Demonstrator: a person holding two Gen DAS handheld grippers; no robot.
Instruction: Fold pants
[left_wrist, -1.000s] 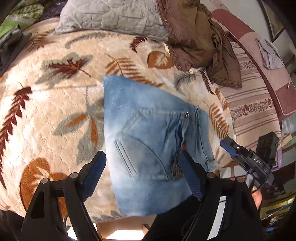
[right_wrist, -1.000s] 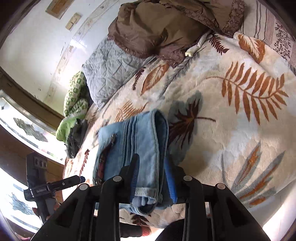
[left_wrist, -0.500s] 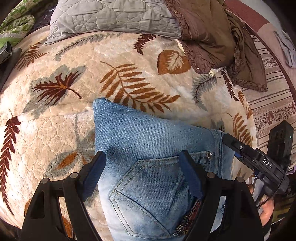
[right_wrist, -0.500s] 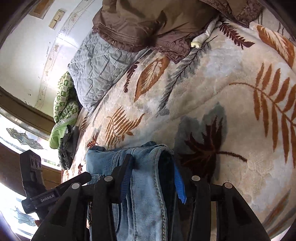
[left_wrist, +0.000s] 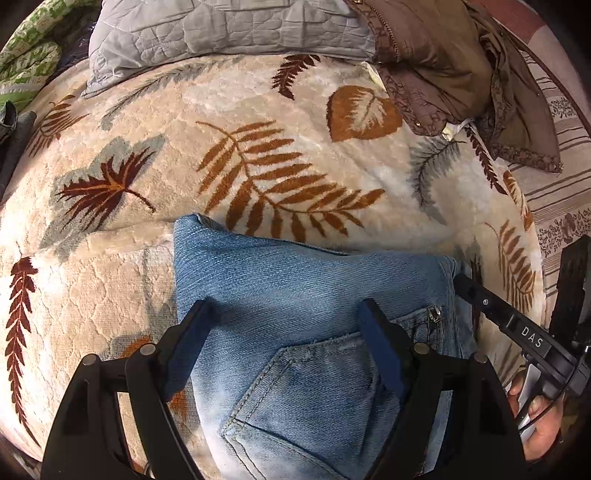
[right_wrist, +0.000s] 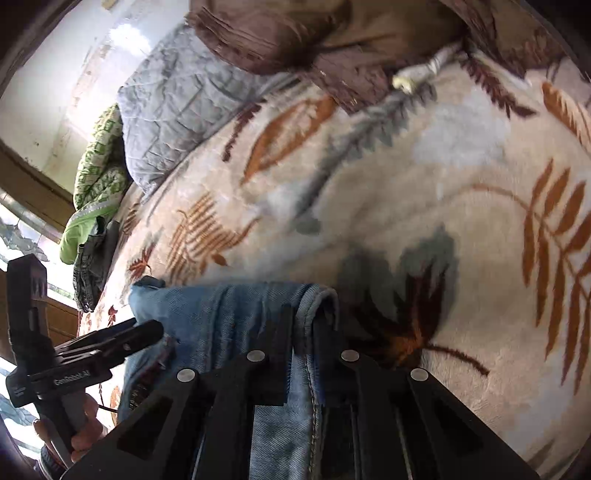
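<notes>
The folded light-blue jeans lie on the leaf-patterned blanket, back pocket up, and also show in the right wrist view. My left gripper is open and hovers just over the jeans, its fingers astride the pocket area. My right gripper is shut on the jeans' right folded edge; it shows in the left wrist view at that edge. The left gripper shows in the right wrist view at the jeans' left side.
A grey quilted pillow and a brown garment heap lie at the far end of the bed. Green bedding lies far left. A striped sheet runs along the right side.
Both grippers have moved forward over the bed, so the jeans sit lower and closer in both views. The right gripper keeps its hold on the jeans' edge.
</notes>
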